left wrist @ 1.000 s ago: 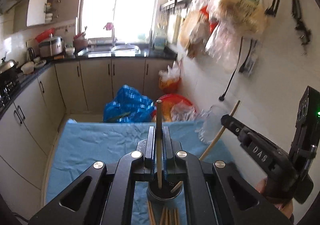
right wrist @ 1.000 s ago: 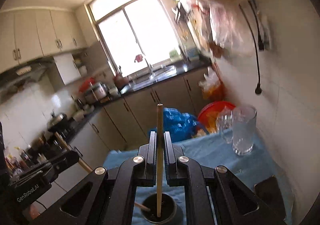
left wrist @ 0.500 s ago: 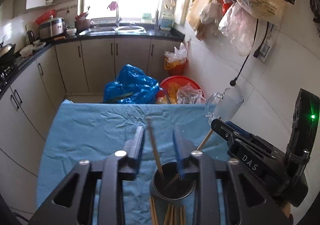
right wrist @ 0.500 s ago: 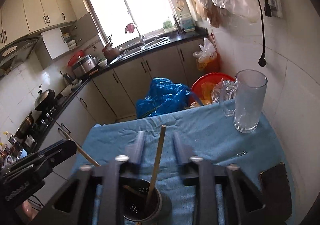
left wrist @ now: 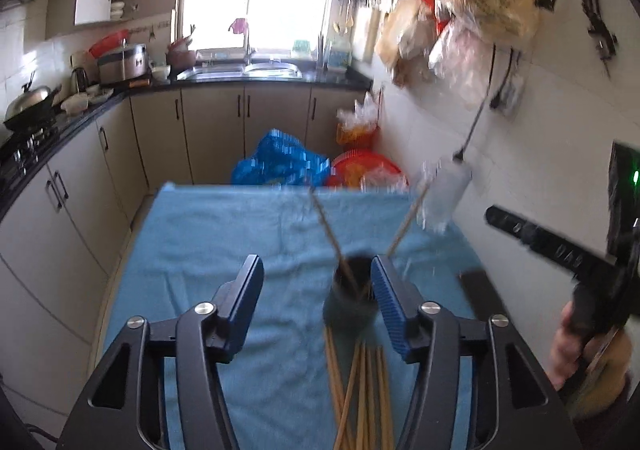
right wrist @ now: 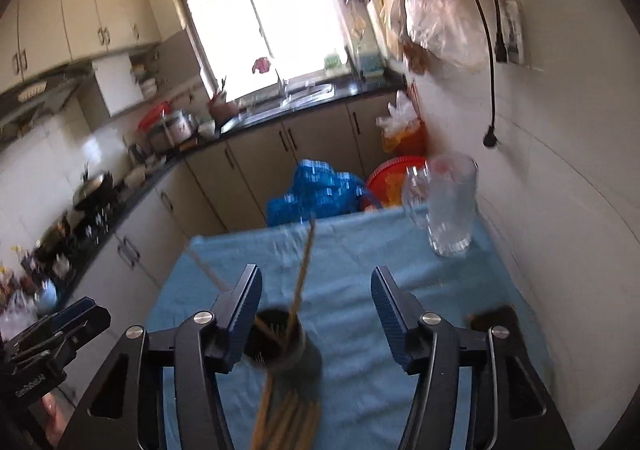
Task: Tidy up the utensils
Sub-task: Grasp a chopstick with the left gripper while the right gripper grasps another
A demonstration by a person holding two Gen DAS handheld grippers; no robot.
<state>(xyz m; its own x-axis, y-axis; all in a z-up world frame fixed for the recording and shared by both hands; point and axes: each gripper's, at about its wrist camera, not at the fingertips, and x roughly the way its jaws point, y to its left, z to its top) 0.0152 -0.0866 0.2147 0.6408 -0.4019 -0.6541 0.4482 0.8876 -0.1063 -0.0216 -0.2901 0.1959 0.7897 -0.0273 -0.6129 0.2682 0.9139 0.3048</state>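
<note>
A dark round utensil holder (left wrist: 352, 300) stands on the blue cloth (left wrist: 224, 246); it also shows in the right wrist view (right wrist: 286, 344). Two wooden chopsticks (left wrist: 330, 236) lean in it, one to each side. Several more chopsticks (left wrist: 362, 390) lie on the cloth in front of it, also blurred in the right wrist view (right wrist: 288, 416). My left gripper (left wrist: 316, 306) is open and empty, the holder just inside its right finger. My right gripper (right wrist: 316, 314) is open and empty, the holder near its left finger. The right gripper also appears at the right edge of the left wrist view (left wrist: 560, 250).
A clear glass mug (right wrist: 452, 205) stands at the table's far right by the wall. A dark flat object (right wrist: 496, 320) lies on the cloth at the right. Beyond the table are a blue bag (left wrist: 280, 165), a red basin (left wrist: 364, 169) and kitchen cabinets.
Both grippers were shut on an upright chopstick over the holder. Both have opened wide and pulled back; the two chopsticks now lean loose in the holder.
</note>
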